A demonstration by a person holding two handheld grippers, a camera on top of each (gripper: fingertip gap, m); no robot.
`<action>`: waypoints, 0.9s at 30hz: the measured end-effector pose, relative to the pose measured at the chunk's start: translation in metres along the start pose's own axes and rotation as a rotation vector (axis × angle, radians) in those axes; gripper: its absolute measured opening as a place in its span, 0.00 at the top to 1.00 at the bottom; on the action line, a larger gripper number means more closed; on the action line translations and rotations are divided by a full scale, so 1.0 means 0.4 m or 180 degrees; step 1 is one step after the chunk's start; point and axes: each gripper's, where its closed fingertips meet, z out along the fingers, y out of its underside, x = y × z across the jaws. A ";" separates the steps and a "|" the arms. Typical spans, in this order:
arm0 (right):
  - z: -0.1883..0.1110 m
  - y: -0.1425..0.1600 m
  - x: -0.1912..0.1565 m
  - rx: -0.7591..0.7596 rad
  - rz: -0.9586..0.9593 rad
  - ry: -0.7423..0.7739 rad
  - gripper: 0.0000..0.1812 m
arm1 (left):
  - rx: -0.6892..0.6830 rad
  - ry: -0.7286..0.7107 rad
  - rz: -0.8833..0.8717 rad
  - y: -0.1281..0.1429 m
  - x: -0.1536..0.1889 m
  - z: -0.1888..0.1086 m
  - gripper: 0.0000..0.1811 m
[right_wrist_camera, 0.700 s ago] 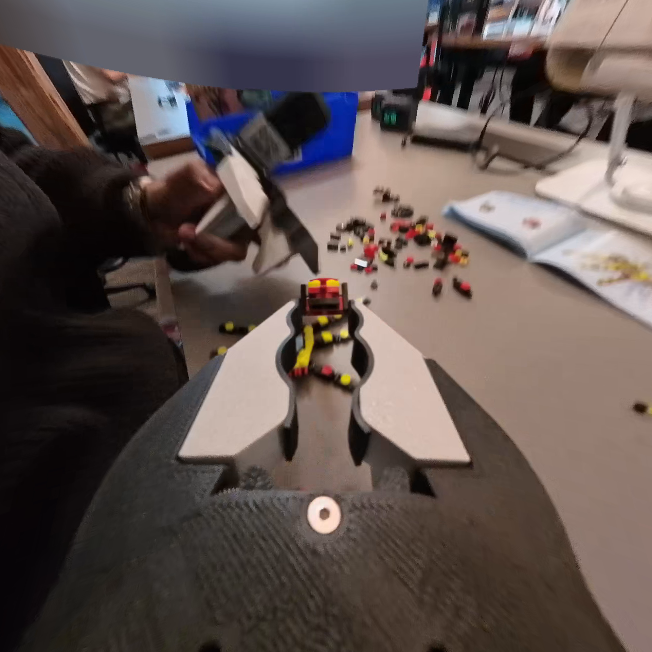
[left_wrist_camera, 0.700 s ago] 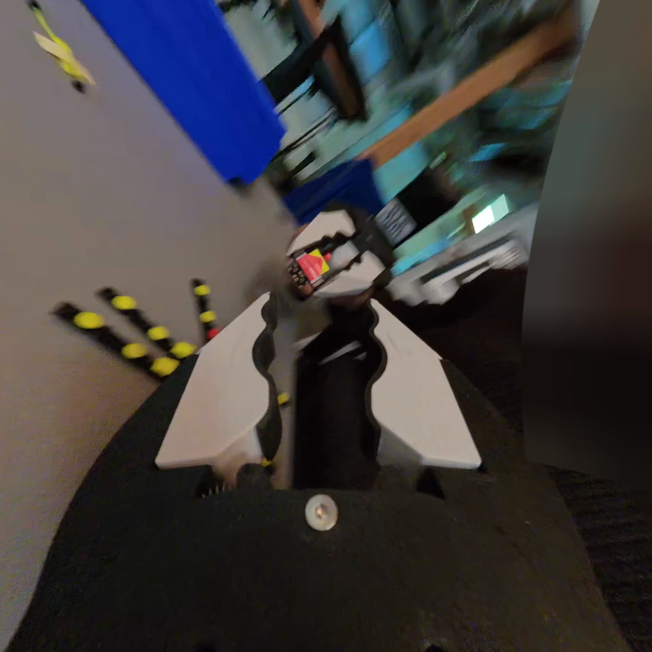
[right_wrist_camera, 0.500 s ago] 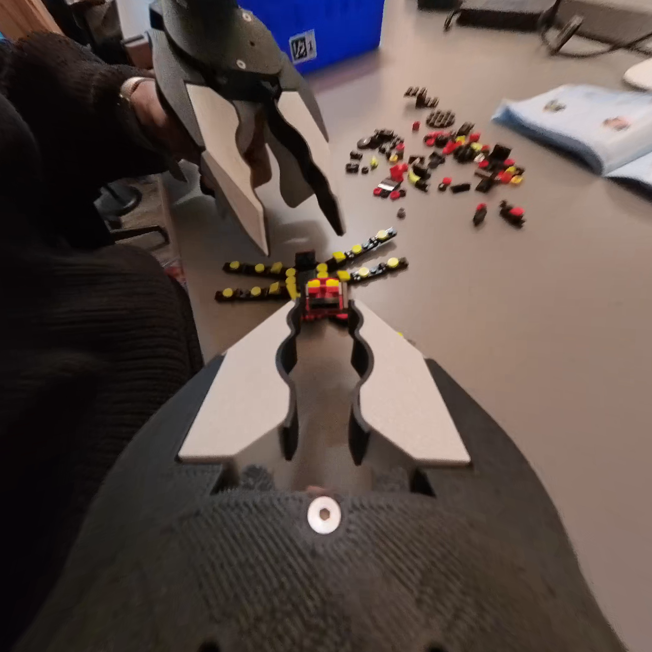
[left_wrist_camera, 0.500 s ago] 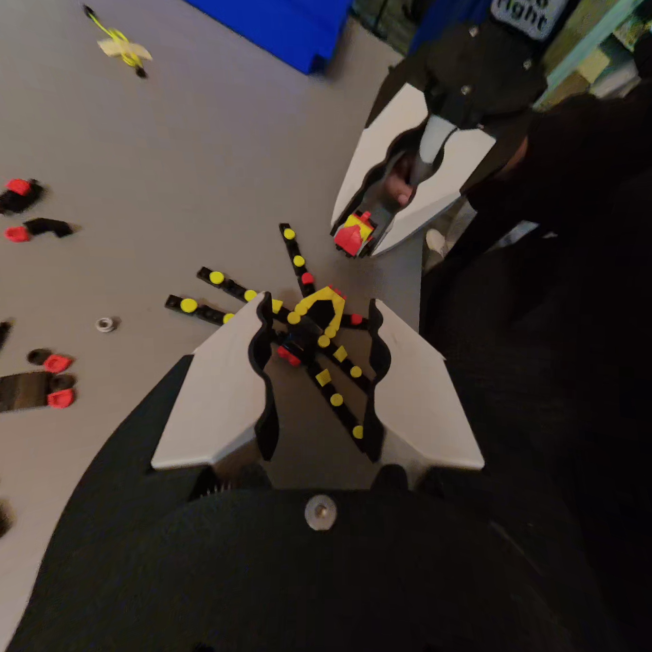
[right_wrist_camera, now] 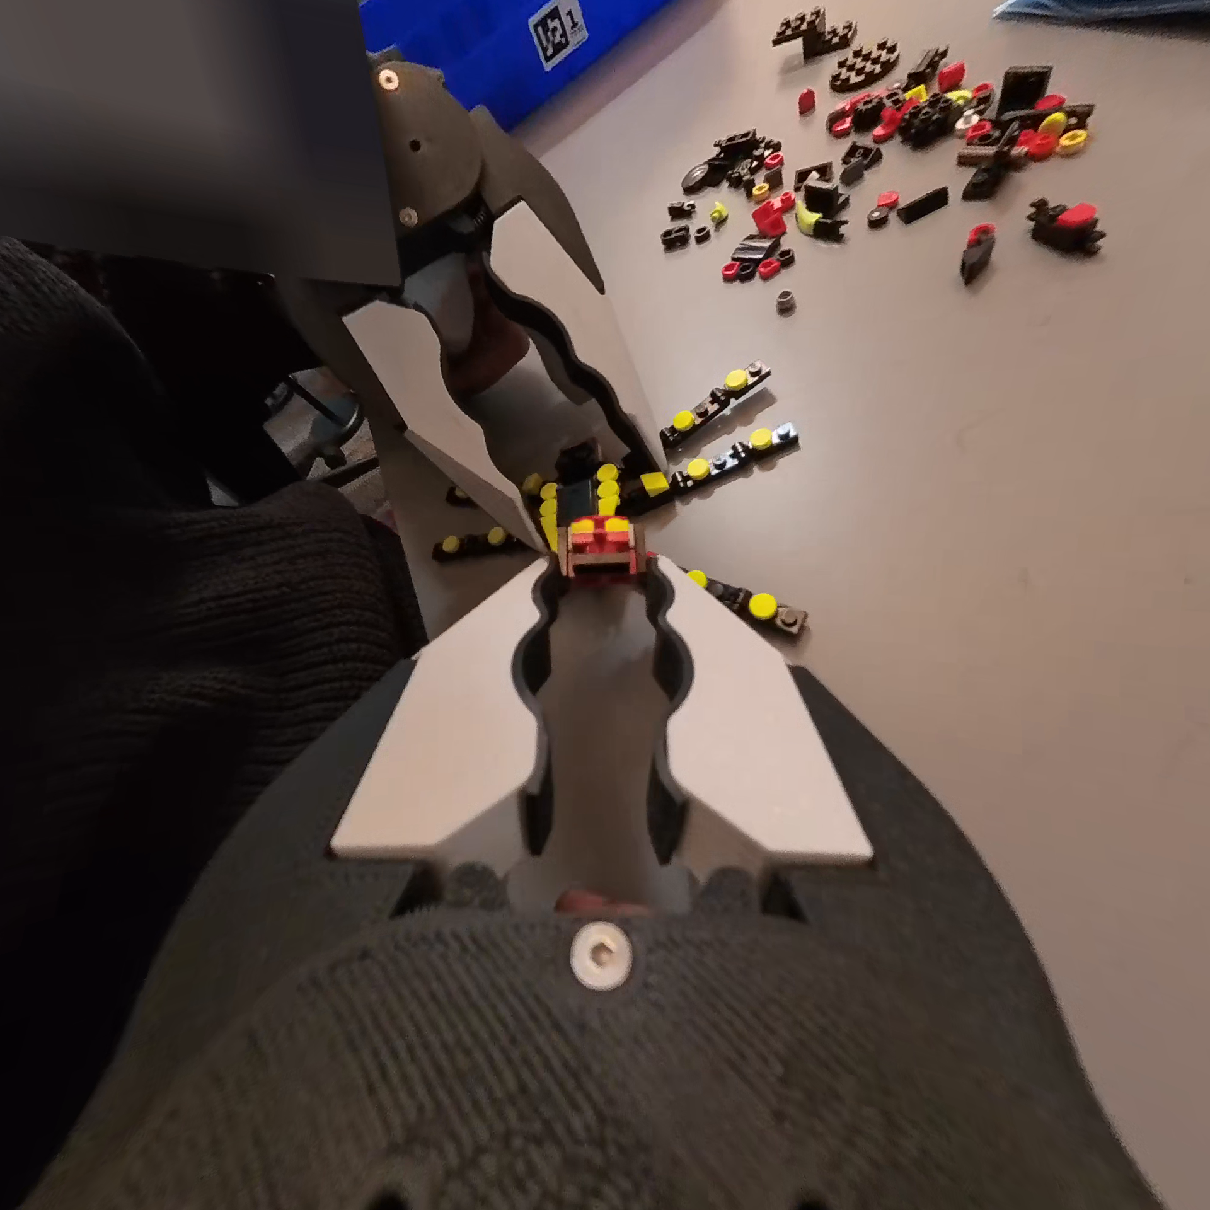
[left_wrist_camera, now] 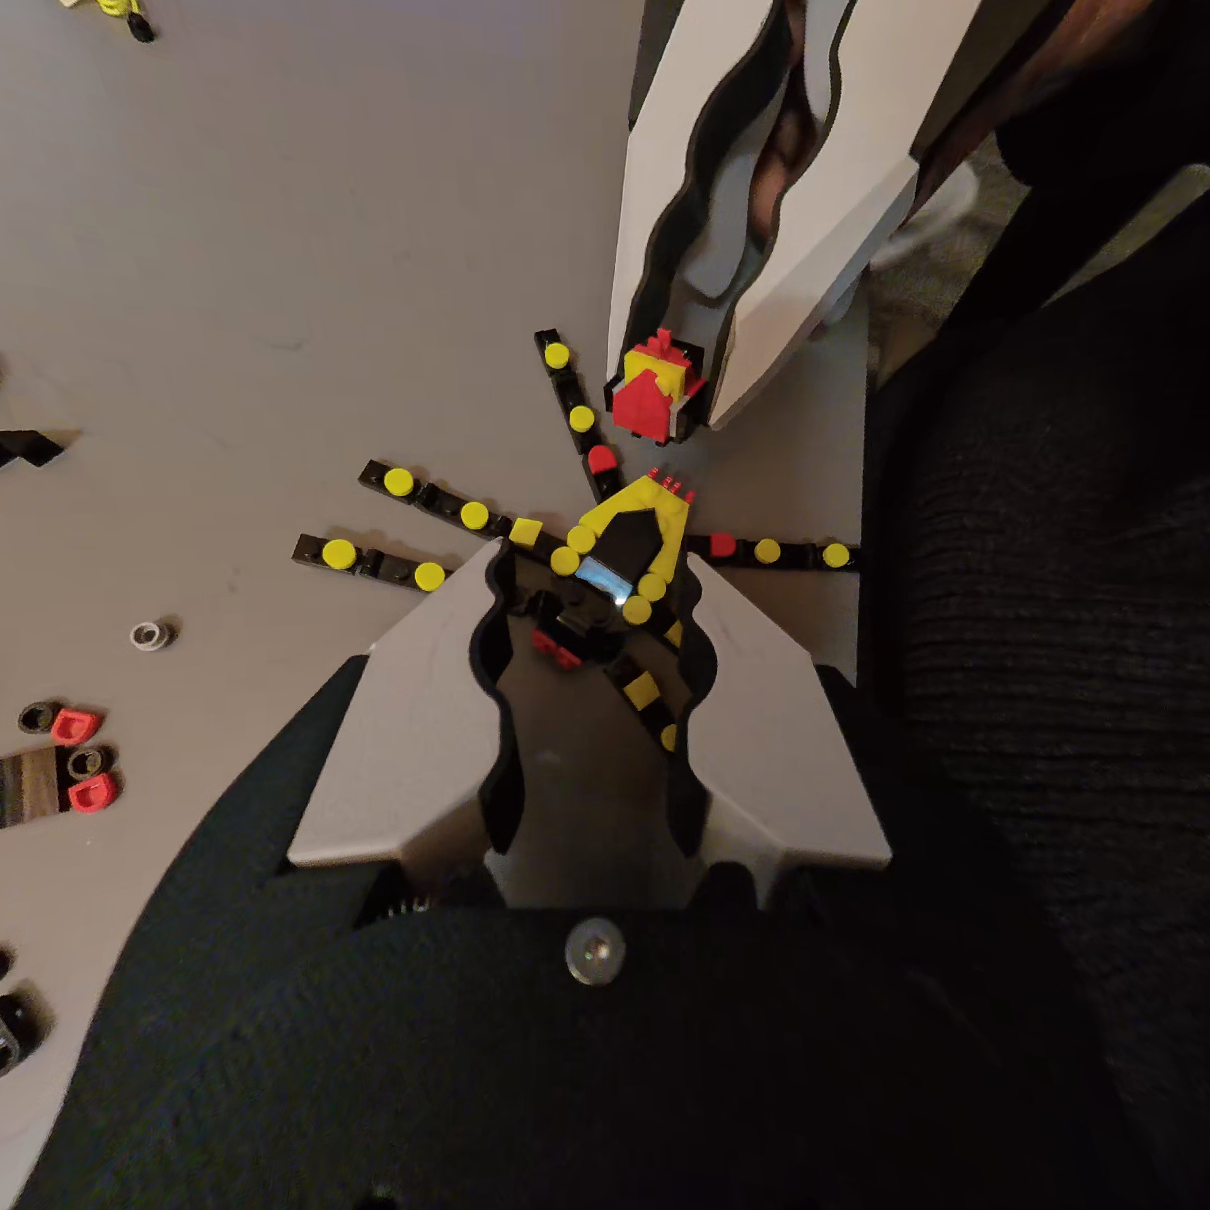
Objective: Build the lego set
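A black and yellow lego spider [left_wrist_camera: 628, 543] lies on the grey table [left_wrist_camera: 262, 262] near its edge, legs [left_wrist_camera: 458, 511] spread out. My left gripper [left_wrist_camera: 592, 556] is open, its fingers on either side of the spider's body; I cannot tell if they touch it. My right gripper [right_wrist_camera: 599, 563] is shut on a small red and yellow lego assembly [right_wrist_camera: 599, 550], held just in front of the spider body [right_wrist_camera: 583, 491]. In the left wrist view the right gripper [left_wrist_camera: 661, 406] and its piece [left_wrist_camera: 651, 393] hang close above the spider's front. The left gripper [right_wrist_camera: 592, 497] also shows in the right wrist view.
A pile of loose black, red and yellow pieces [right_wrist_camera: 916, 131] lies farther back on the table. A blue bin [right_wrist_camera: 484, 52] stands behind. Loose red and black pieces [left_wrist_camera: 72, 766] and a small grey ring [left_wrist_camera: 154, 634] lie left. The table edge [left_wrist_camera: 858, 458] runs just right of the spider. The tips of one gripper are about 5 cm away from the tips of the other.
The left gripper swung down from facing the room to straddle the spider. The right gripper, still holding the red and yellow piece, moved forward and down, close to the spider's body.
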 end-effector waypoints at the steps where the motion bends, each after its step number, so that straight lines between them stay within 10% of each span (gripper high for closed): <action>1: 0.000 -0.001 0.000 0.0011 0.0003 0.0010 0.86 | 0.0002 -0.0033 0.0028 0.001 -0.002 -0.001 0.74; 8: -0.016 -0.011 0.004 0.0046 -0.0184 0.0112 0.86 | 0.0499 0.0075 0.0308 -0.057 0.020 -0.032 0.70; 18: -0.006 0.024 -0.020 -0.0283 -0.1160 0.0039 0.86 | -0.0044 0.0290 0.0735 -0.011 0.023 0.017 0.79; 27: -0.014 -0.027 -0.022 0.0096 -0.0591 -0.0315 0.86 | -0.0002 0.0289 0.0418 -0.010 0.005 0.004 0.83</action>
